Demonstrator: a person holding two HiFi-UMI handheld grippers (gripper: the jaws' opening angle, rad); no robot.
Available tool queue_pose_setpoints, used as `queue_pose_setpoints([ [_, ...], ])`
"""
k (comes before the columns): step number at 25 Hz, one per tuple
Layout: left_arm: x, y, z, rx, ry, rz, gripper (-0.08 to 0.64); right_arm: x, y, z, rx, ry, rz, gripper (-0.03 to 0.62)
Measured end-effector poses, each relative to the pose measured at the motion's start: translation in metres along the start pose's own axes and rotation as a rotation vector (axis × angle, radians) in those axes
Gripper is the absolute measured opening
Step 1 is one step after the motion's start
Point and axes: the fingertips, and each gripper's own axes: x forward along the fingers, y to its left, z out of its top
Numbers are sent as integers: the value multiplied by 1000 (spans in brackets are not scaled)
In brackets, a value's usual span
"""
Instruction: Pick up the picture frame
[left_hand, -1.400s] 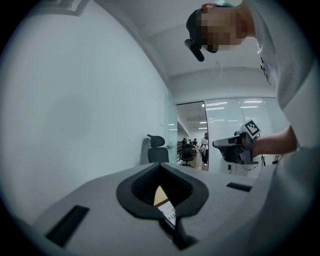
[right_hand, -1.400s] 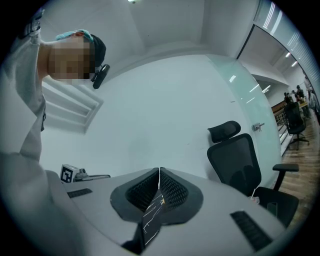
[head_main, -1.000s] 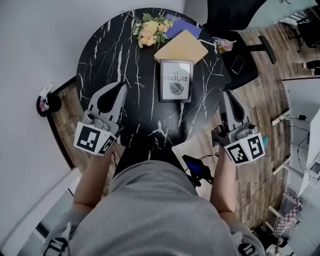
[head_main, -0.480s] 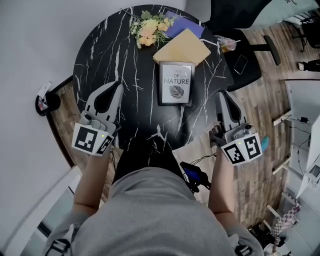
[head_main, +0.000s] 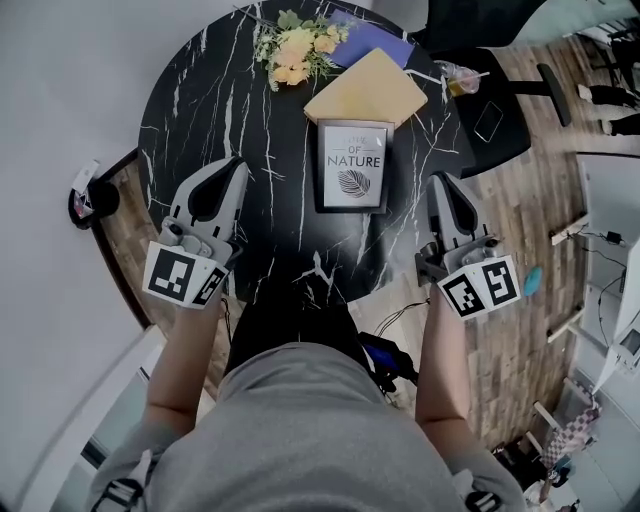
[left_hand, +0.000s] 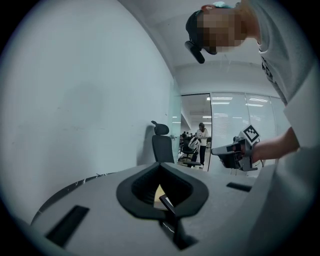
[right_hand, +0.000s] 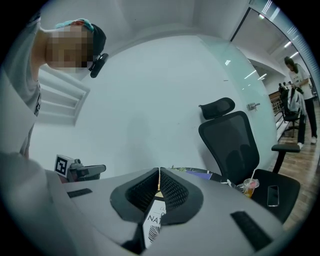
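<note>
Plainly, the picture frame (head_main: 353, 166) is lying flat on the black tabletop (head_main: 200, 110) — the left hand-held gripper (head_main: 237, 165) and the right hand-held gripper (head_main: 440, 181) are flanking it, both closed and holding nothing.

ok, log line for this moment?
phase: pre-grasp | left gripper: fingers shut, empty, left of picture frame | right gripper: fingers shut, empty, right of it | picture frame: on table, untouched
</note>
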Motion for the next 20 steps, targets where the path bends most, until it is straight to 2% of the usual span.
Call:
queue_pose_setpoints([
  [6,9,1,-10,-15,12,-4,6,13,-13,-28,26,64,-3,26],
  [12,13,-1,-21,-27,25,-17,6,27,-26,-68,58,156,30,28],
  [20,21,2,-30,-42,26,-23,6,43,-55,-112,69,234,-14,28],
])
